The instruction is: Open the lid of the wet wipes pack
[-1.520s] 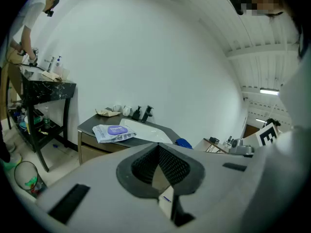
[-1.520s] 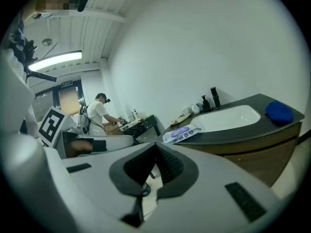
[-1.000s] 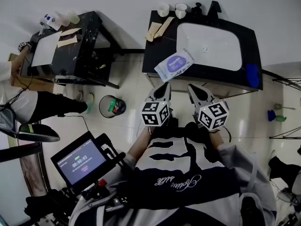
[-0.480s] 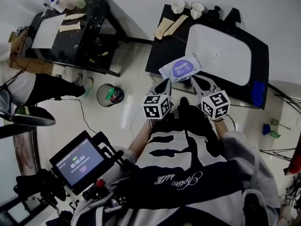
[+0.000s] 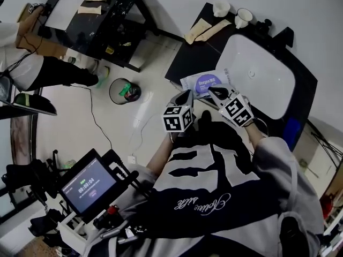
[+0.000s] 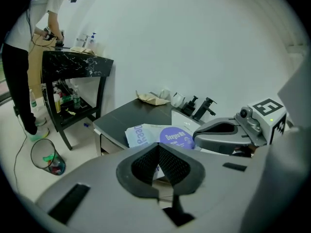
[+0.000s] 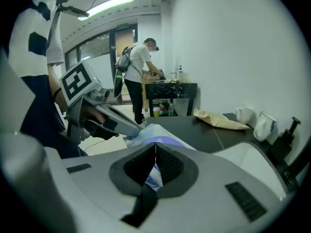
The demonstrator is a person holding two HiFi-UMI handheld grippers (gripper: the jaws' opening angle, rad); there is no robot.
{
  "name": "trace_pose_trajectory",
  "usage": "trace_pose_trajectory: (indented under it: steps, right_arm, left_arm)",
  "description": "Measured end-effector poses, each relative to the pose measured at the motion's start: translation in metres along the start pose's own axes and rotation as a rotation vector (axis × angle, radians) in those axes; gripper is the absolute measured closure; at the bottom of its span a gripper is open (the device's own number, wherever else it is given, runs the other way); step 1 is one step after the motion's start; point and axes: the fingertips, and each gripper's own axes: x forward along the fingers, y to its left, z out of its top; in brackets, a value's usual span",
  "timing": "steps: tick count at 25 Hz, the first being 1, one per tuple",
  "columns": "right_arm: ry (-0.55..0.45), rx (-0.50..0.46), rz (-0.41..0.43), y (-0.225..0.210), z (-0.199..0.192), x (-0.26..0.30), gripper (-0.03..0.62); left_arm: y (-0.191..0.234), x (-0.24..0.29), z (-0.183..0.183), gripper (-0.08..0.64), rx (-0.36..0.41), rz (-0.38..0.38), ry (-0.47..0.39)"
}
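The wet wipes pack [image 5: 203,82], white with a round purple lid label [image 6: 176,137], lies at the front corner of the black counter [image 5: 187,58], left of the sink. My left gripper [image 5: 187,94] points at the pack's near edge with its pads together and nothing between them [image 6: 158,149]. The right gripper [image 5: 214,90] is also shut and empty, its tip just over the pack's near right side [image 7: 155,152]. In the right gripper view the pack [image 7: 148,129] shows just past the jaws. The lid looks closed.
A white sink basin [image 5: 257,74] with a black faucet [image 5: 265,24] fills the counter's right part. Two cups [image 5: 221,8] and brown paper [image 5: 201,32] sit at the back. A bin [image 5: 124,91] stands on the floor, and a person [image 5: 27,63] is at a black table [image 5: 102,15].
Both grippers have moved forward and down from in front of the counter to the pack's near edge. The right one has rolled. The pack has stayed on the counter.
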Motion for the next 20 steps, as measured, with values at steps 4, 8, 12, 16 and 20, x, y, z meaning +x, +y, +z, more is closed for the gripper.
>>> trace_pose_trajectory:
  steps: [4, 8, 12, 16, 20]
  right_arm:
    - [0.049, -0.129, 0.087, 0.003, -0.001, 0.012, 0.564]
    - [0.136, -0.283, 0.150, 0.006, -0.009, 0.017, 0.540]
    - [0.174, -0.451, 0.207, 0.009, -0.012, 0.020, 0.537]
    - [0.222, -0.671, 0.256, 0.018, -0.016, 0.025, 0.537]
    - [0.252, -0.811, 0.268, 0.022, -0.021, 0.030, 0.537]
  left_arm:
    - [0.009, 0.003, -0.001, 0.561, -0.037, 0.041, -0.001]
    - [0.012, 0.006, -0.003, 0.561, -0.045, 0.062, 0.008]
    - [0.012, 0.010, -0.007, 0.561, -0.038, 0.077, 0.025]
    - [0.011, 0.013, -0.008, 0.561, -0.040, 0.079, 0.039]
    - [0.011, 0.016, -0.010, 0.561, -0.033, 0.075, 0.048]
